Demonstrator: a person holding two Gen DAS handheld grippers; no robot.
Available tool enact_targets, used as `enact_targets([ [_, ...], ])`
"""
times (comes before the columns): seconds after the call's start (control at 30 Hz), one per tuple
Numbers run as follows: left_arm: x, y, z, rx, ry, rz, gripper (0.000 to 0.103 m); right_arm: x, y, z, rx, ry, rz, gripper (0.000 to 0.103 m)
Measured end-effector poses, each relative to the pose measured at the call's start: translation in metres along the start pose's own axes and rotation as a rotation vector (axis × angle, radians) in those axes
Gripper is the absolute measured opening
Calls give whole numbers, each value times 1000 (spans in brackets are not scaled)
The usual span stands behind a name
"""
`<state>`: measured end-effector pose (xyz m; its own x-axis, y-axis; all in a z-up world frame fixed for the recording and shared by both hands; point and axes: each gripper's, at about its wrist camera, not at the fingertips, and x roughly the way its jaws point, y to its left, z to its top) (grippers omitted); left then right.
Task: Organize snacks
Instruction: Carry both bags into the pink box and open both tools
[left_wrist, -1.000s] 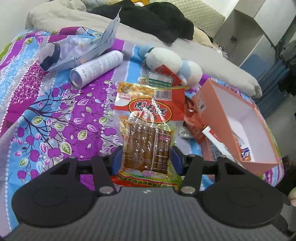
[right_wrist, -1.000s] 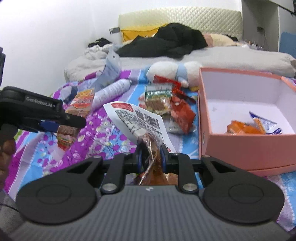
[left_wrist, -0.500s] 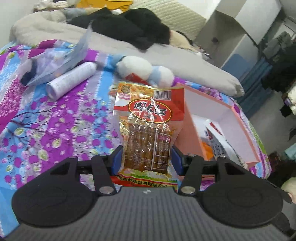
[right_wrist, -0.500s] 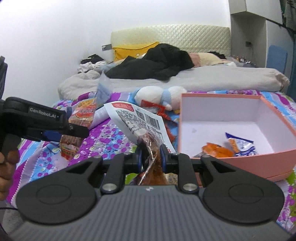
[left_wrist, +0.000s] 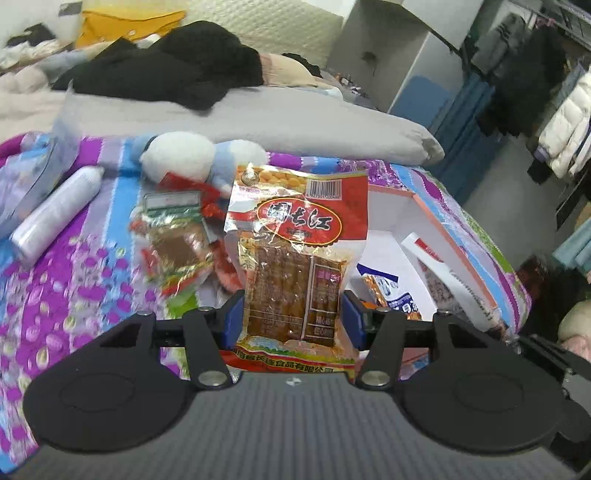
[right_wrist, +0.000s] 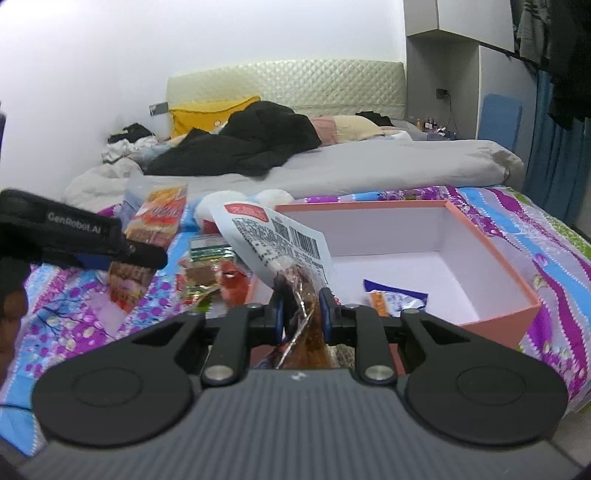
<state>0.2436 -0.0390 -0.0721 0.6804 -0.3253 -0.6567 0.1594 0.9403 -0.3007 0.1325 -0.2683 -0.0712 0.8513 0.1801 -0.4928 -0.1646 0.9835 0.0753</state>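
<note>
Purple floral bedspread (left_wrist: 74, 295) under grey duvet (left_wrist: 295, 125), white wall (right_wrist: 110, 74) behind.

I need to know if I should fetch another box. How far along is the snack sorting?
Done: two small packets, one blue-and-white, lie in the pink cardboard box. In hand: the left gripper holds a red-labelled packet of brown sticks; the right gripper pinches a white-labelled clear packet. Left: a few red-and-green packets on the floral bedspread.

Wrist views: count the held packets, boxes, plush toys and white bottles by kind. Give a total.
Held packets: 2 (red packet, white packet)
Box: 1
Plush toy: 1
White bottle: 1
Total: 5
</note>
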Motion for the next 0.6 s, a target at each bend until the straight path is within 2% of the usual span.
enact_targets([
  [0.27, 49, -36, 46, 99, 41, -43, 60, 35, -29, 25, 27, -10, -56, 23],
  [0.37, 72, -55, 65, 134, 38, -17, 60, 43, -40, 33, 35, -6, -91, 23],
  [0.47, 95, -66, 82, 127, 84, -38, 60, 56, -57, 40, 73, 14, -99, 23],
  [0.6, 125, -76, 96, 135, 132, -22, 60, 82, -75, 47, 84, 64, -122, 23],
])
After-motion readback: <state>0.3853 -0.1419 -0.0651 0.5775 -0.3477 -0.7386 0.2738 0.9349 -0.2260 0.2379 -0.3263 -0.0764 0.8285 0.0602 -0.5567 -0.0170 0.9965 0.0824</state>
